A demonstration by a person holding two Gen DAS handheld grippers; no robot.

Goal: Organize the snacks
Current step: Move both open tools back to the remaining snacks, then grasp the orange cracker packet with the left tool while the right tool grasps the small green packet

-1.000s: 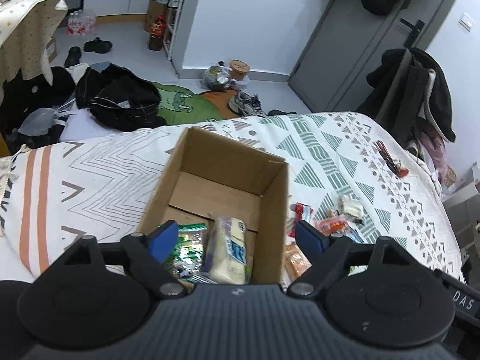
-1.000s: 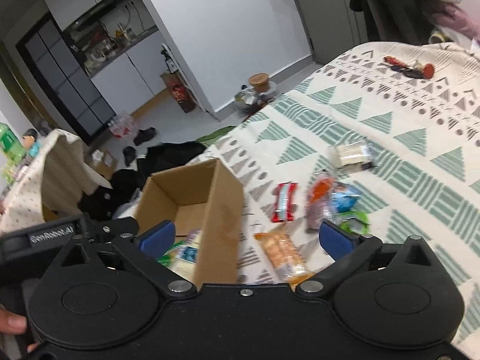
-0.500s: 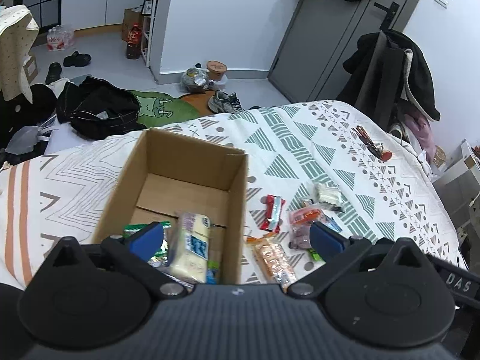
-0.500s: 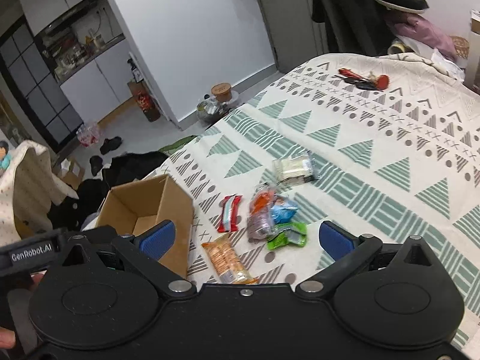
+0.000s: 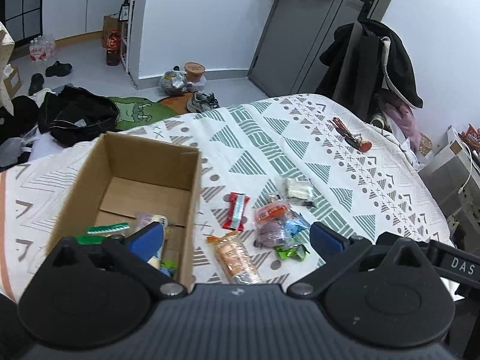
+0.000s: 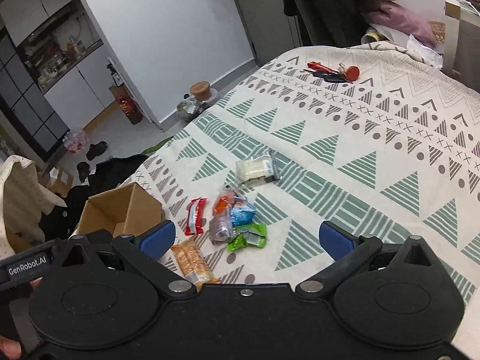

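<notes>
An open cardboard box (image 5: pixel 192 180) (image 6: pixel 120 207) stands on the patterned bedspread and holds a pale packet (image 5: pixel 151 219) and a green packet (image 5: pixel 108 228). Loose snacks lie right of it: a red bar (image 5: pixel 236 214) (image 6: pixel 195 215), an orange cracker pack (image 5: pixel 237 259) (image 6: pixel 193 259), a purple and blue bag cluster (image 5: pixel 277 225) (image 6: pixel 231 214), a green packet (image 5: pixel 292 252) (image 6: pixel 247 237) and a white packet (image 5: pixel 297 189) (image 6: pixel 256 169). My left gripper (image 5: pixel 235 237) is open and empty above the box's right wall and the crackers. My right gripper (image 6: pixel 246 237) is open and empty above the snack pile.
Keys with a red tag (image 5: pixel 349 135) (image 6: pixel 333 72) lie far back on the bed. The bed edge drops to a floor with dark bags (image 5: pixel 78 117), shoes and bottles. Coats hang on a rack (image 5: pixel 375 60) at the right. A grey appliance (image 5: pixel 450 174) stands beside the bed.
Both grippers have pulled back and swung right, away from the box. The snack pile now sits between each pair of fingers. Both stay open and empty.
</notes>
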